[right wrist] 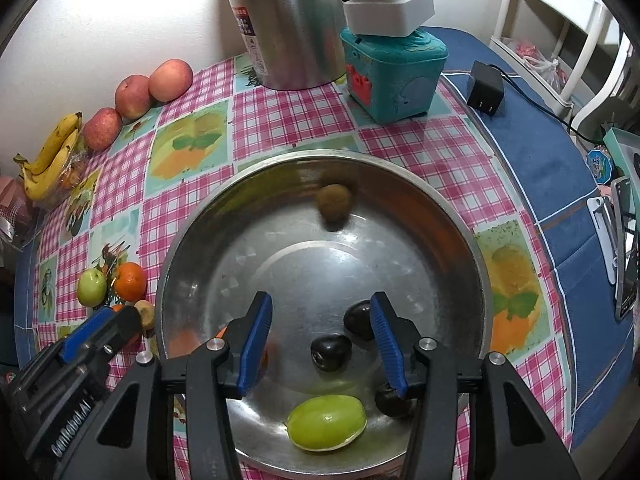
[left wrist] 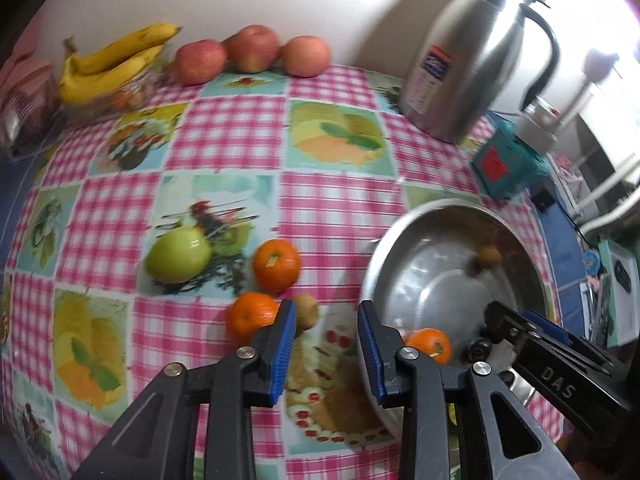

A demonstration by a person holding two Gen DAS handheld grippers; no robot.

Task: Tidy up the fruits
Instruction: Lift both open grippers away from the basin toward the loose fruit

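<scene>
Both grippers are hanging empty with jaws apart: right gripper [right wrist: 320, 344] over the round steel bowl [right wrist: 192, 240], left gripper [left wrist: 326, 344] beside it near two oranges [left wrist: 276, 265].

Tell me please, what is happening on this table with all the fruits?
A person is sorting fruit into a metal bowl with two tools. The right hand-held gripper hangs open over the bowl, holding nothing; below lie a green fruit, dark plums and a brown kiwi. The left hand-held gripper is empty beside the bowl, near two oranges and a green apple on the tablecloth.
</scene>
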